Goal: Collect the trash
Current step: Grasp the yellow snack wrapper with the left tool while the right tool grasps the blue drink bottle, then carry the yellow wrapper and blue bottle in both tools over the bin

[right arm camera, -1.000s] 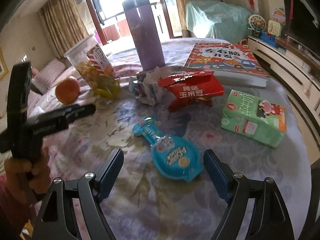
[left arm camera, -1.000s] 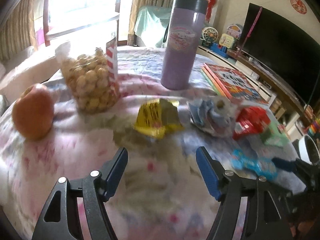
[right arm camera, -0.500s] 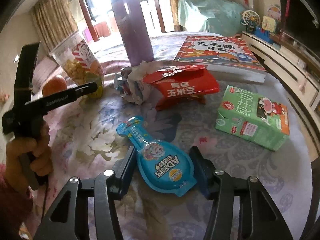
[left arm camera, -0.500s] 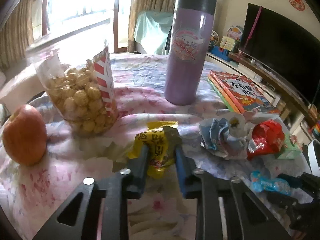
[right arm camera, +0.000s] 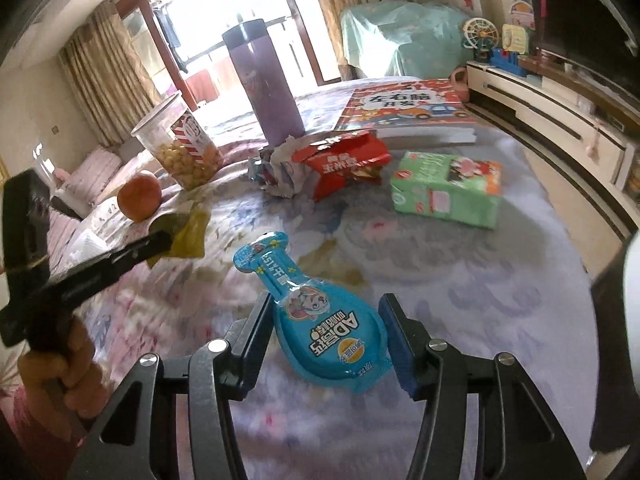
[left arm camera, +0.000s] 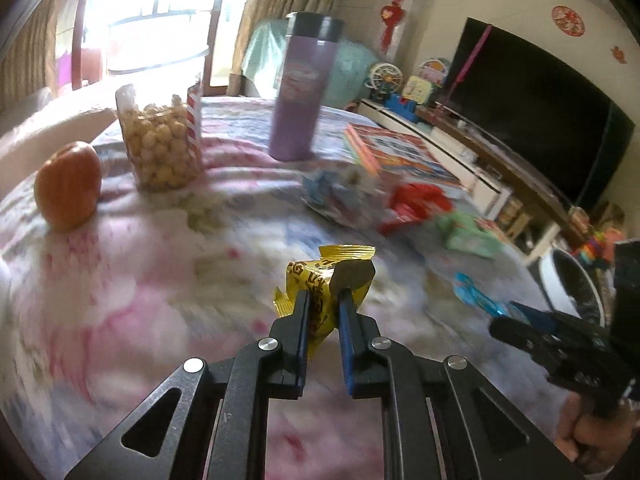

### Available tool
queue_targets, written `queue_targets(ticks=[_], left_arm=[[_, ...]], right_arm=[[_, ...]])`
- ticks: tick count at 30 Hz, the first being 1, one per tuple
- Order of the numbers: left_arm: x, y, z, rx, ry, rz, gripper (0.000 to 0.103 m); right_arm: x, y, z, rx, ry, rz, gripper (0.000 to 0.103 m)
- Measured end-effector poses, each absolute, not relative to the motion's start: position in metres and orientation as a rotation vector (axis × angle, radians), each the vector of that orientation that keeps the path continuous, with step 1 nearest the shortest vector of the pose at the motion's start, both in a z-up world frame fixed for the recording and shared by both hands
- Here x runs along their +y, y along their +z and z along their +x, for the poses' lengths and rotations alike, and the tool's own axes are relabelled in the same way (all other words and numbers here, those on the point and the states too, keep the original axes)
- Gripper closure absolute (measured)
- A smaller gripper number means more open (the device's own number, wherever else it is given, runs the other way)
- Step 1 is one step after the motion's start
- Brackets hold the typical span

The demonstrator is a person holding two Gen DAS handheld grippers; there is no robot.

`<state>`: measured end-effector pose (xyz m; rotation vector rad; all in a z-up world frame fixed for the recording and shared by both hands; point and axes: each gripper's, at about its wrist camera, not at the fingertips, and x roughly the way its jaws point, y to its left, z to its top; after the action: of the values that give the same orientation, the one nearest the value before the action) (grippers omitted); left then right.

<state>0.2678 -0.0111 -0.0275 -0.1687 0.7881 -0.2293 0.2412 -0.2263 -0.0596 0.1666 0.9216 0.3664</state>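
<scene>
Floral tablecloth (right arm camera: 500, 280) strewn with snack litter: both grippers are carrying trash toward the white bin (left arm camera: 568, 288).

Left gripper (left arm camera: 323, 300) is closing its jaws on the yellow wrapper (left arm camera: 316, 280), now lifted off the cloth where a second ago it lay ahead of spread fingers. Right gripper (right arm camera: 326, 320) is clamping the blue pouch (right arm camera: 320, 320) across its wide belly, long axis pointing away along the fingers, neck forward; earlier its jaws stood wide around it. The bin is sitting off the table's right edge, nearer the right hand. The red packet (right arm camera: 344, 164) and crumpled paper (right arm camera: 276, 176) are lying beyond, untouched.
</scene>
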Motion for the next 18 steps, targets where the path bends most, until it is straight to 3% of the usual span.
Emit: queue_targets(ticks=[10,18], left_arm=[[-0.039,-0.014,0.211,0.783,-0.312,-0.157,0.091],[-0.052,-0.015,0.196,0.804,-0.327,-0.145,0.091]], right_arm=[[-0.259,-0.063,0.193,0.934,0.305,0.19,0.048],[-0.264,-0.075,0.174,0.995,0.331,0.123,0.042]])
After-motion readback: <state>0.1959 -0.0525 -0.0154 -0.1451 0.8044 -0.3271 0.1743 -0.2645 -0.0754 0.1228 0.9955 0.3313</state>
